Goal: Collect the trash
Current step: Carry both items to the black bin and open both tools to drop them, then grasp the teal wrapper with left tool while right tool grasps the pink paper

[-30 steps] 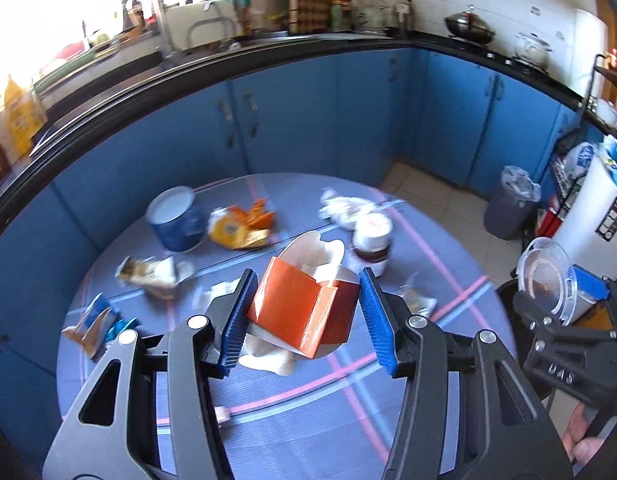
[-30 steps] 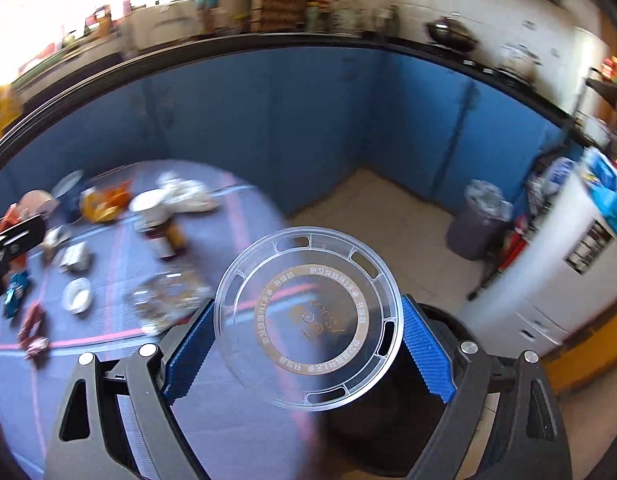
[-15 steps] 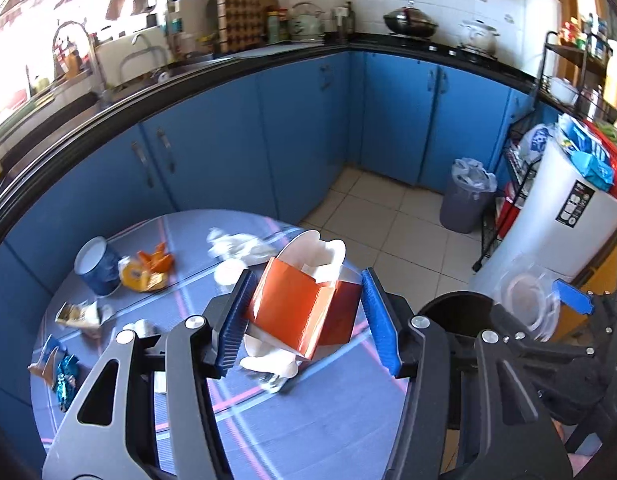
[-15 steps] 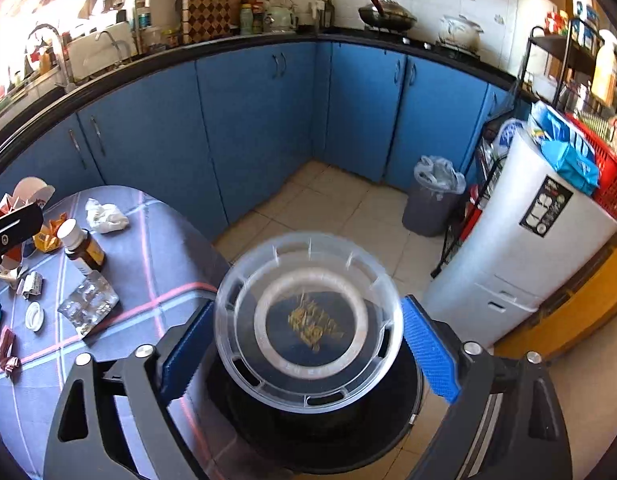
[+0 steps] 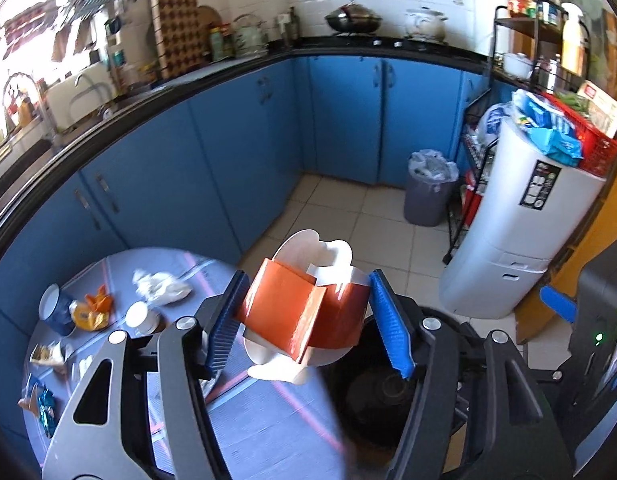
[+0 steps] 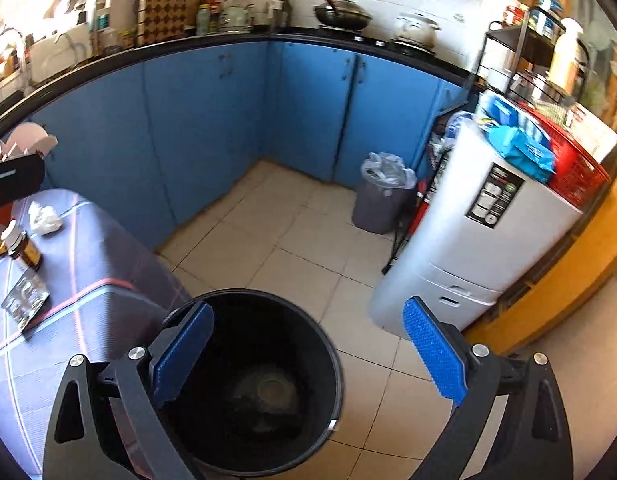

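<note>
An orange and white paper carton [image 5: 304, 320] sits between the blue pads of my left gripper [image 5: 308, 280]. The jaws are opening, and both pads still touch the carton's sides. It hangs over the table's edge, beside the black bin [image 5: 372, 392]. My right gripper [image 6: 308, 306] is open and empty above the same bin [image 6: 332, 352]. A clear plastic lid [image 6: 268, 392] lies at the bin's bottom. On the round table [image 5: 248, 432] lie a blue cup [image 5: 54, 314], an orange wrapper [image 5: 90, 312], a crumpled tissue [image 5: 160, 286] and a jar [image 5: 142, 318].
A grey bin with a plastic liner [image 6: 382, 196] stands on the tiled floor by the blue cabinets [image 6: 212, 120]. A white appliance [image 6: 468, 248] topped with a red basket stands to the right. A blister pack [image 6: 24, 300] lies near the table's edge.
Both grippers swung right, from over the table to the black bin. The clear lid left the right gripper and now lies in the bin. The left jaws have widened around the carton.
</note>
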{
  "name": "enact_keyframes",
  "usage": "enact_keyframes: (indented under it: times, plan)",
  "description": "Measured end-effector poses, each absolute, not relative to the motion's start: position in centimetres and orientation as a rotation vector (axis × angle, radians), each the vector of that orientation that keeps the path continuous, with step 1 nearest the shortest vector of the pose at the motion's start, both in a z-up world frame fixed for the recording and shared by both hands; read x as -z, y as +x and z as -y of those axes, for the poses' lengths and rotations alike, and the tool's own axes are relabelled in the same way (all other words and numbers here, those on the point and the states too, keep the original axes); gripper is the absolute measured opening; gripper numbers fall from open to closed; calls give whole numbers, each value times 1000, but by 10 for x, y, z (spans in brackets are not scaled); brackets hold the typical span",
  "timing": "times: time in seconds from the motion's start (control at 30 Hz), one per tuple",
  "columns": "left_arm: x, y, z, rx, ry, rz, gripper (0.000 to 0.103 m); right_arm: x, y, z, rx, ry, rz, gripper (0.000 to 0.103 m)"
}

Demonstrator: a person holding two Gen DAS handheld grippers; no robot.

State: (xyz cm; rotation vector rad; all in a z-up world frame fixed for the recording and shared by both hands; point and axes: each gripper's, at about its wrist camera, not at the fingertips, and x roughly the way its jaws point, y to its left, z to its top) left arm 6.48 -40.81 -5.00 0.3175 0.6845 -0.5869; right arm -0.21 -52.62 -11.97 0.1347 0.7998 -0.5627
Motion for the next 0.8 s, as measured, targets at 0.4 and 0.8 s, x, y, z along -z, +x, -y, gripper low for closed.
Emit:
enact_keyframes:
  times: [0.4, 0.8]
  plan:
    - [46, 59, 432, 577, 336, -644, 100, 124, -15, 547, 585, 180, -799, 93]
    - [45, 94, 341, 393, 289, -633, 100, 119, 16, 478, 388, 111, -723, 93]
